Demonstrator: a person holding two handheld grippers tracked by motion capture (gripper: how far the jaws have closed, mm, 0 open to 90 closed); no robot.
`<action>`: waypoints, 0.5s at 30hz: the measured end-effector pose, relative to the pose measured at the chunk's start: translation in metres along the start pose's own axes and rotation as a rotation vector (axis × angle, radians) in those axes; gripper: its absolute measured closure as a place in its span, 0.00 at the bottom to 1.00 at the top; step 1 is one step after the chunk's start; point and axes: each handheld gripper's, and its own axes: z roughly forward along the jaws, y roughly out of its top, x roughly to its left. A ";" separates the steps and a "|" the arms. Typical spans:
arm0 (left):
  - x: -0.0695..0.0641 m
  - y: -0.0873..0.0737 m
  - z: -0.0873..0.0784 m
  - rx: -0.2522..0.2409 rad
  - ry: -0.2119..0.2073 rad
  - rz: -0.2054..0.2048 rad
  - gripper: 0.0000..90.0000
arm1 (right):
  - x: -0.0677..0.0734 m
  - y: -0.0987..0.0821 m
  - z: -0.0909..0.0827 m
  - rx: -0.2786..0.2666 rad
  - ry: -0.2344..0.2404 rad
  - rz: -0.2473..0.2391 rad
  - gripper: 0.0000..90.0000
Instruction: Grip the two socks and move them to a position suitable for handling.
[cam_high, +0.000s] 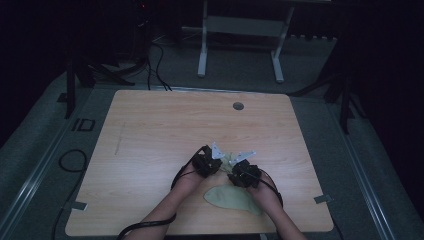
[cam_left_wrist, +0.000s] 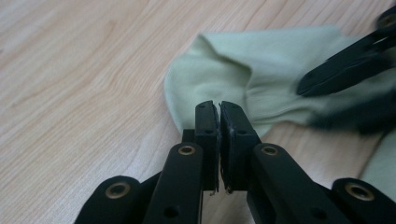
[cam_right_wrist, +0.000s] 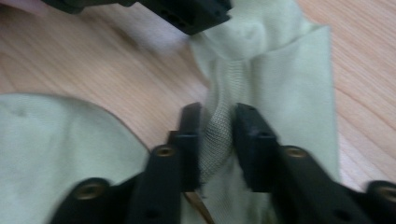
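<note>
Cloth: a pale green cloth (cam_high: 232, 197) is laid on the wooden table (cam_high: 150, 140) near its front edge, between both hands.
Left gripper (cam_left_wrist: 219, 109): jaws pressed together; a thin cloth edge seems pinched between them, though this is hard to see.
Right gripper (cam_right_wrist: 218, 122): a bunched fold of cloth is clamped between jaws partly closed.

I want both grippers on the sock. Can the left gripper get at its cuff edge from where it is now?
Probably yes: the left gripper, jaws shut, sits right at the sock edge, with bare table around and the right gripper holding farther along.
</note>
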 end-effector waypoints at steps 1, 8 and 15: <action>0.000 -0.001 0.003 0.012 0.001 -0.001 0.95 | -0.001 0.000 0.000 0.002 -0.009 -0.001 0.89; -0.001 -0.003 0.004 0.005 0.001 0.001 0.97 | -0.007 0.005 -0.009 -0.011 -0.005 0.030 0.93; 0.001 -0.004 0.003 0.014 0.012 0.012 0.97 | -0.027 0.011 -0.033 -0.065 -0.034 0.072 0.93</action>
